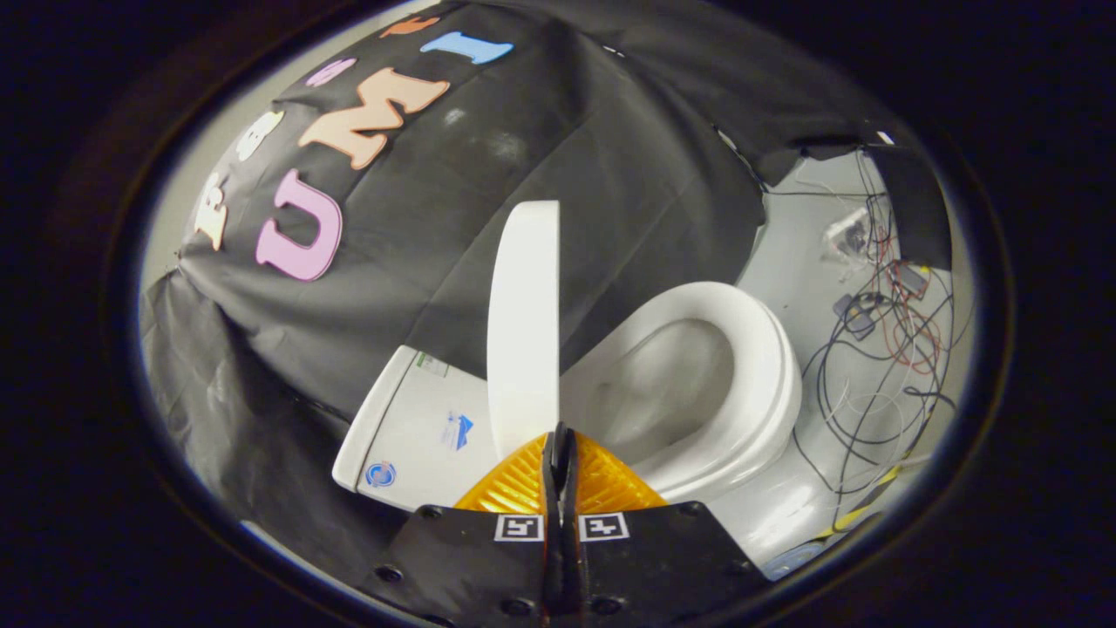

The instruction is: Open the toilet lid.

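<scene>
Dim, strong fisheye warp, edges soft

- The hand-held gripper (559,436) has its two orange fingers (510,488) pressed flat against each other, with only a thin dark seam between them.
- The fingertips meet in a point at the lower edge of the raised toilet lid (523,327); whether they pinch it cannot be told.
- A square black-and-white marker sits at the base of each finger, on the black body.

White toilet lid (523,323), white seat (767,366); orange ribbed fingers (514,488) (pressed together); black cloth wall (610,157).
</scene>
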Tool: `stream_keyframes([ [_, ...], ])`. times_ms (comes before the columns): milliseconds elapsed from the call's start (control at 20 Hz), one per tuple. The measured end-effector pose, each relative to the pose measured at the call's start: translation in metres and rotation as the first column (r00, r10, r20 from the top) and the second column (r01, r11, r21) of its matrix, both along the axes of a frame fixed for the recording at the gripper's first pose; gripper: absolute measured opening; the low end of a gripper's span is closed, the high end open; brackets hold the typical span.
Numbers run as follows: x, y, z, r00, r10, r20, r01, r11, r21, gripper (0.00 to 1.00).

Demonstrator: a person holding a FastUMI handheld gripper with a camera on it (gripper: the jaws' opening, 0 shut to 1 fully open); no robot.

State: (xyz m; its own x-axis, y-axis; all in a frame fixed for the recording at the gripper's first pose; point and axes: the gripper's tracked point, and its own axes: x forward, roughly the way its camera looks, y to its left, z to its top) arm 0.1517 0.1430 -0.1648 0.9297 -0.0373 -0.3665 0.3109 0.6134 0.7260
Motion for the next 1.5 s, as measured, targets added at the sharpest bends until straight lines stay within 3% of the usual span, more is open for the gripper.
stream_keyframes([
  [850, 0.019, 0.043, 0.052, 0.999, 0.049, -0.021, -0.053, 0.967, -0.248, 0.01],
  [1500, 0.039, 0.087, 0.084, 0.998, 0.067, 0.01, -0.059, 0.932, -0.357, 0.01],
])
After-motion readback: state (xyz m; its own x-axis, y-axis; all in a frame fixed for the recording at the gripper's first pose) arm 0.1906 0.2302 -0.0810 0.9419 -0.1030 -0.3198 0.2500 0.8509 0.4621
